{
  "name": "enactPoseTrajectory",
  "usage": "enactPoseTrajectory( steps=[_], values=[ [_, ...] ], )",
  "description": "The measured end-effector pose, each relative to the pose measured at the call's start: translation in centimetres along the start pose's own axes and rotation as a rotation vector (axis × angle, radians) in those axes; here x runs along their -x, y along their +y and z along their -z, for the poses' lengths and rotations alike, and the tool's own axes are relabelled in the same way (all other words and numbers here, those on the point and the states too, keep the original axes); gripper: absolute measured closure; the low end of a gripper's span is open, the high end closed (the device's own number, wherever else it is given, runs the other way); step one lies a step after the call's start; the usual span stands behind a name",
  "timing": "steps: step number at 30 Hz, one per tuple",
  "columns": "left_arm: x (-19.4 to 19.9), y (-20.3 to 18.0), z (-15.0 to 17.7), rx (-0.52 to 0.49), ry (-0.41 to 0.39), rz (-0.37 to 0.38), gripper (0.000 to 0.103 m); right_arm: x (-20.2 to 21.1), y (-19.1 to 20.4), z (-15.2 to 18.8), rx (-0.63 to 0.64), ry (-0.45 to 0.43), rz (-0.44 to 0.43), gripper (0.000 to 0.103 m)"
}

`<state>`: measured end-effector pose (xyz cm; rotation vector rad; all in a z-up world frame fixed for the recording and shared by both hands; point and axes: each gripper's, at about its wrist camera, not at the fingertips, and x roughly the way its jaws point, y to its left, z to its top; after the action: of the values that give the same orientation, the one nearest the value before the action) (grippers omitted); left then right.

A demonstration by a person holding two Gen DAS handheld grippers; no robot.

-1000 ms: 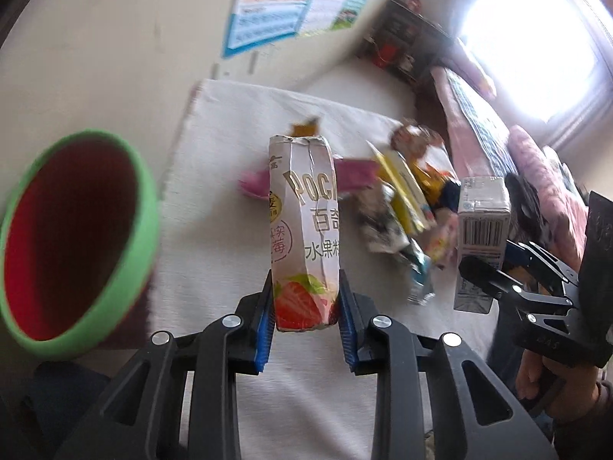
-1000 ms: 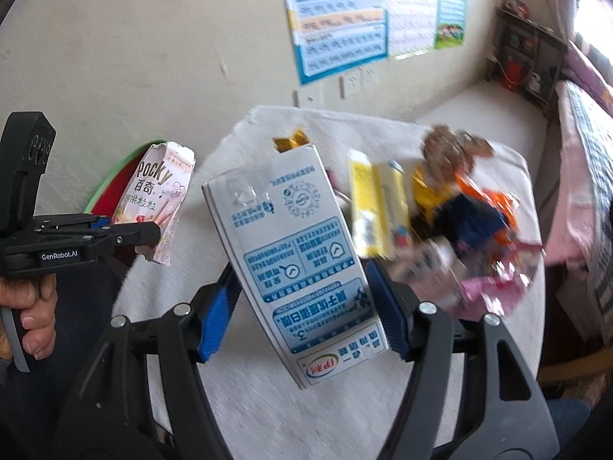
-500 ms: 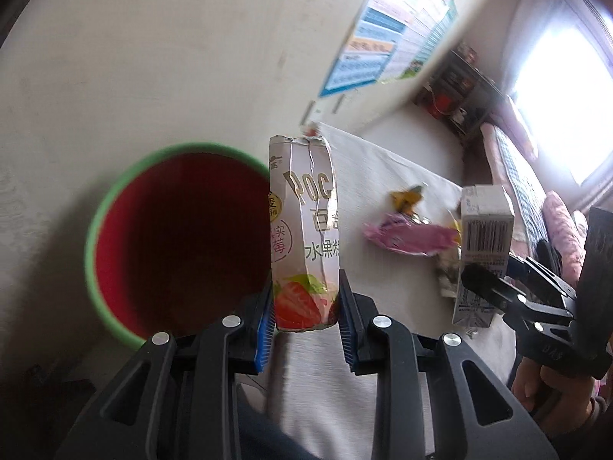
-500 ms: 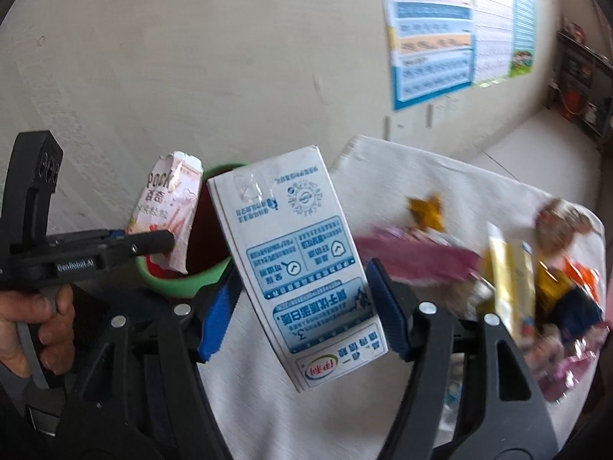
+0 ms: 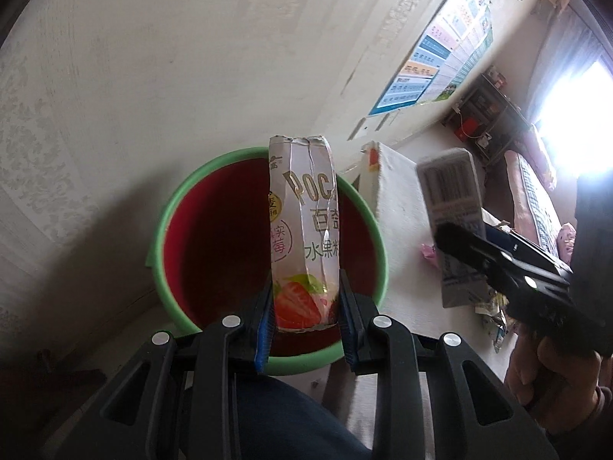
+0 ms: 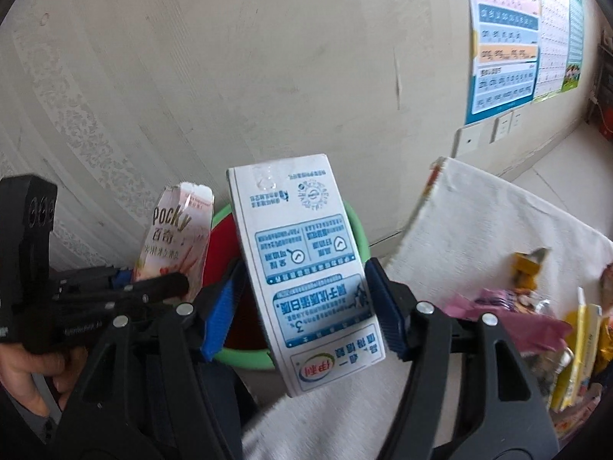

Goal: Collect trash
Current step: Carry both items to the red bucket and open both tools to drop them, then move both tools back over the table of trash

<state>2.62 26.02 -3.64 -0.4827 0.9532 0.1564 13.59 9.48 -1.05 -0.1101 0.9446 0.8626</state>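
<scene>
Home bedroom, bed [image 5: 534, 191] by bright window [image 5: 574, 88], learning posters [image 6: 505, 38] on wall, cluttered shelf [image 5: 486, 115]

Daylight glare blows out the window [image 5: 574, 115] — edges warped, vignetted, slightly blurred.

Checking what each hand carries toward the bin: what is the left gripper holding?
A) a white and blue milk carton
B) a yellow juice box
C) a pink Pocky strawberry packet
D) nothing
C: the left gripper pinches the Pocky packet over the green-rimmed bin; the milk carton sits in the right gripper.
</scene>
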Motion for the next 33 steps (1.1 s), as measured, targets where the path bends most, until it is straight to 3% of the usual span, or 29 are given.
enactPoseTrajectory(
  steps=[17,18,19,21,27,33],
  values=[
    [-1.1,3.5,-0.4,0.059,0.010,0.000,0.073,-5.4,2.5,-1.9,0.012,0.059,-0.025,0.041],
    [-1.0,3.7,-0.3,0.067,0.007,-0.001,0.068,-5.4,2.5,-2.0,0.011,0.058,-0.023,0.037],
    [-0.9,4.0,-0.3,0.082,0.000,-0.005,0.056,-5.4,2.5,-2.0,0.008,0.059,-0.021,0.033],
    [-0.6,4.4,-0.1,0.096,-0.014,-0.006,0.049,-5.3,2.3,-2.0,0.000,0.053,-0.016,0.024],
    [-0.5,4.7,0.5,0.099,-0.014,-0.017,0.035,-4.4,1.1,-1.6,-0.016,0.049,0.010,0.016],
    [-0.9,3.8,0.4,0.101,-0.021,-0.042,0.014,-2.7,0.4,-0.9,-0.026,0.039,0.053,0.005]
  ],
)
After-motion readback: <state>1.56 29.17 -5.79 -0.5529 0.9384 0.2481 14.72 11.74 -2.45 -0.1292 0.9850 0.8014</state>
